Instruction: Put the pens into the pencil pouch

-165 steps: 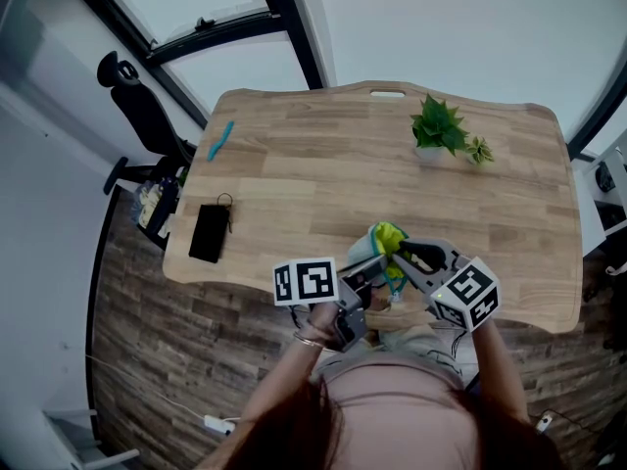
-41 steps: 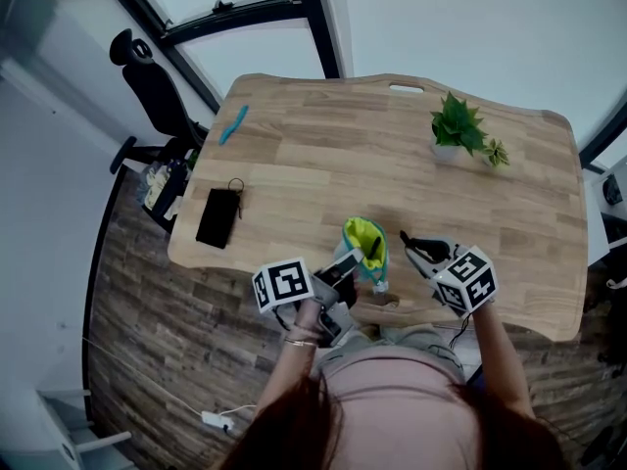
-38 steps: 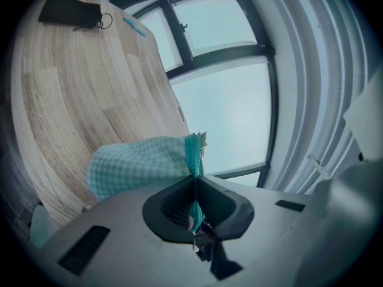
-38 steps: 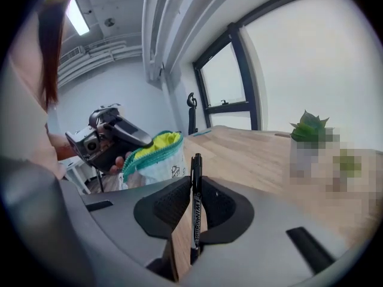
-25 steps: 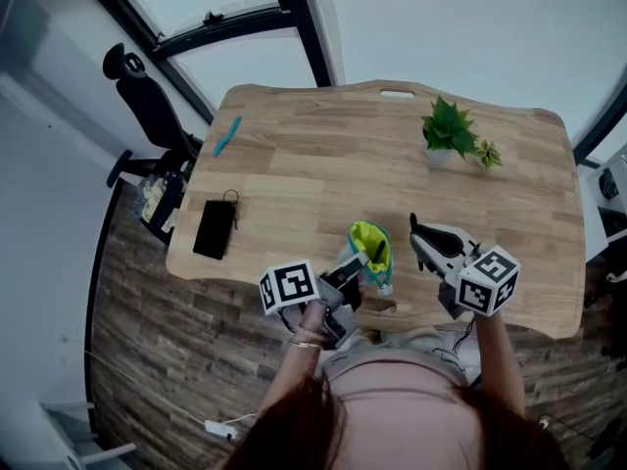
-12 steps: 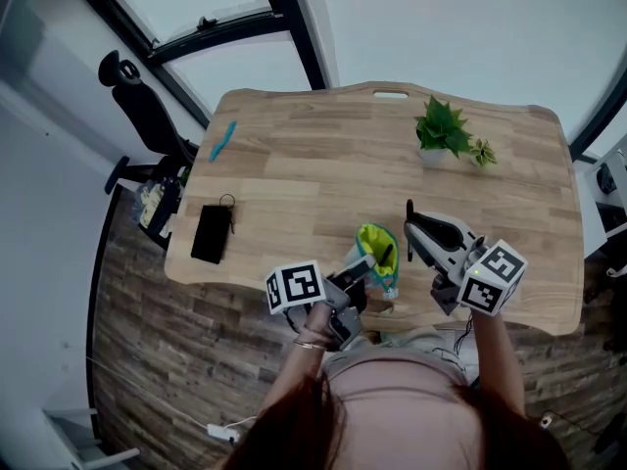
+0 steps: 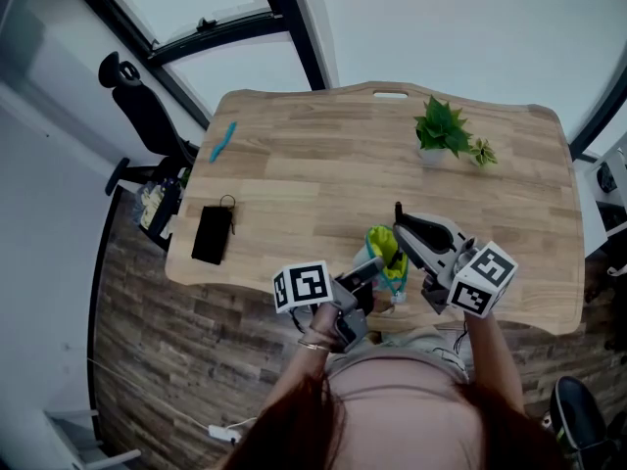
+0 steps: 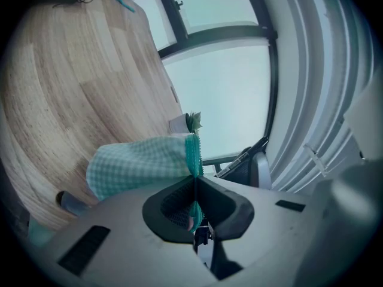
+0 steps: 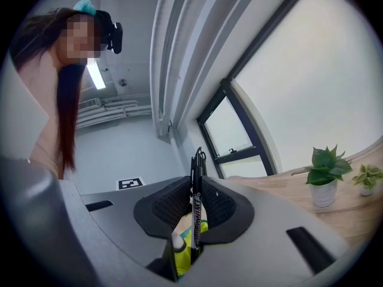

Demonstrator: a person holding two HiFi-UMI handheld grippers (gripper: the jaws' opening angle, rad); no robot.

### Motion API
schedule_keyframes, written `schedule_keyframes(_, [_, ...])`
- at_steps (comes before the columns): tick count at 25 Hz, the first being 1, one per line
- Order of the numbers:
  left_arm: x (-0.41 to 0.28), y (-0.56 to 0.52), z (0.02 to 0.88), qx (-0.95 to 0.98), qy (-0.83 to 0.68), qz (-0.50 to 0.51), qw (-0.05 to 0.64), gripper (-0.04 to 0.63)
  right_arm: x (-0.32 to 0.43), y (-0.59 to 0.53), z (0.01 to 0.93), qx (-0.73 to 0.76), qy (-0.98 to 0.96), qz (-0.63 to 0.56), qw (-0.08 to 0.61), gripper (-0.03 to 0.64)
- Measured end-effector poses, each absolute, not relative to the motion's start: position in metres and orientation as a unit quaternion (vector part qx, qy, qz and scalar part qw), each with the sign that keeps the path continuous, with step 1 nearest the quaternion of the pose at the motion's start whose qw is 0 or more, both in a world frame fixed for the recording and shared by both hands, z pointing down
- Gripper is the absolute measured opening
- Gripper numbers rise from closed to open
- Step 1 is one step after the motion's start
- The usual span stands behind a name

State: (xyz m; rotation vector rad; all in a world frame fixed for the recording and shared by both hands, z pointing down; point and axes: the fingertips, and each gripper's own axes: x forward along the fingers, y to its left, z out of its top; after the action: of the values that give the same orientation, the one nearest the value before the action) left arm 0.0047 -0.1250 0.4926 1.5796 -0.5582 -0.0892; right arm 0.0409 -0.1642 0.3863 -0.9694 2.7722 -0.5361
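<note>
left claw (image 8: 194, 183): clamped on pouch (image 8: 140, 163) rim | right claw (image 9: 197, 187): gripping pen (image 9: 195, 160), moved back to pouch

The pen (image 9: 196, 165) clamped in the right claw (image 9: 196, 190) runs down out of sight behind the claw's body, where only a yellow sliver of the pouch (image 9: 182, 259) shows. Left of the left claw (image 8: 194, 185), a dark-tipped stub (image 8: 68, 202) lies half under the pouch; too little shows to tell what it is.

pouch (image 7: 384, 247): green-checked, yellow-lined, open | black pen (image 9: 195, 187): upright over pouch mouth | teal pen (image 7: 222, 140): well apart
</note>
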Motion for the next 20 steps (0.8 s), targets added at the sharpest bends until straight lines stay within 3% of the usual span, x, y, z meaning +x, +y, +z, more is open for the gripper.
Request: schedule_keyframes(20, [-0.003,-0.133,0.488,0.694,-0.235,-0.083,0.675,0.009,0.040,-0.146,0.441,-0.348,0.919,-0.185,-0.032,0.052])
